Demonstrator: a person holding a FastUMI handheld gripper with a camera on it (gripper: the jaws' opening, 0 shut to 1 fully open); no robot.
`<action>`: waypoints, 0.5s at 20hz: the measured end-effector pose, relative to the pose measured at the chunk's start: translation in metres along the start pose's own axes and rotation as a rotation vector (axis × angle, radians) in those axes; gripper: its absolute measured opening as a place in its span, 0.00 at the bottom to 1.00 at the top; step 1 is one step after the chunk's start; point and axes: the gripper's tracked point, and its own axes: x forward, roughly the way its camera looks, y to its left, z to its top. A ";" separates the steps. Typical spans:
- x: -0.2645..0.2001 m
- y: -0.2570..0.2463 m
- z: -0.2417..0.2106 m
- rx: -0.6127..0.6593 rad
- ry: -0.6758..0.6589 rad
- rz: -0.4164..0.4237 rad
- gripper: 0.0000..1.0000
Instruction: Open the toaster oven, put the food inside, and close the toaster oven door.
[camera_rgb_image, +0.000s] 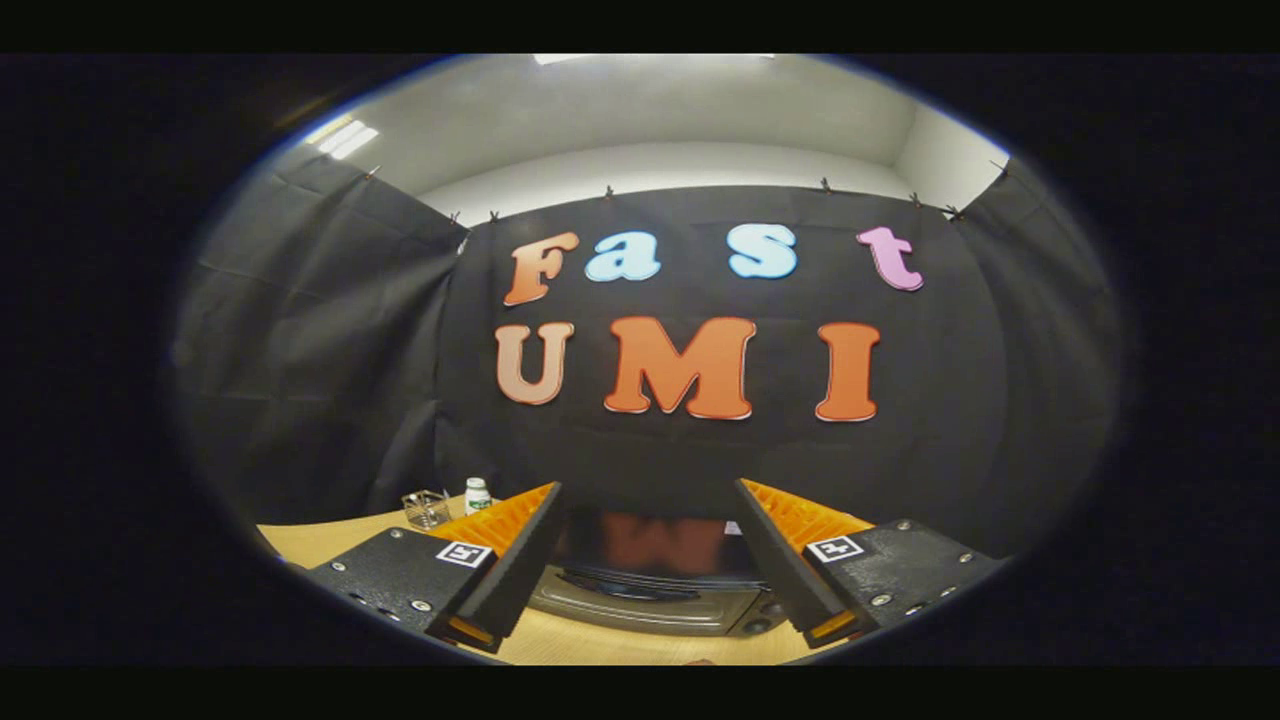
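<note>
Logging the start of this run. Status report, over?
Gripper open, jaws wide, holding nothing. Oven ahead between the jaws, door shut. Nothing between them; small bottle and glass off to one side on the table.

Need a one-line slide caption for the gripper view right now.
Open gripper held above the wooden table, its fingers framing the closed toaster oven just ahead.

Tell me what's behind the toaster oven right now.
Behind the toaster oven hangs black cloth. Gripper is open, its fingers flanking the oven and hiding what lies behind its sides.
</note>
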 end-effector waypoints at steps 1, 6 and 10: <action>0.006 0.002 -0.015 0.006 0.032 0.000 0.98; 0.035 -0.002 -0.068 0.022 0.130 -0.040 0.99; 0.054 0.000 -0.111 0.018 0.216 -0.059 0.99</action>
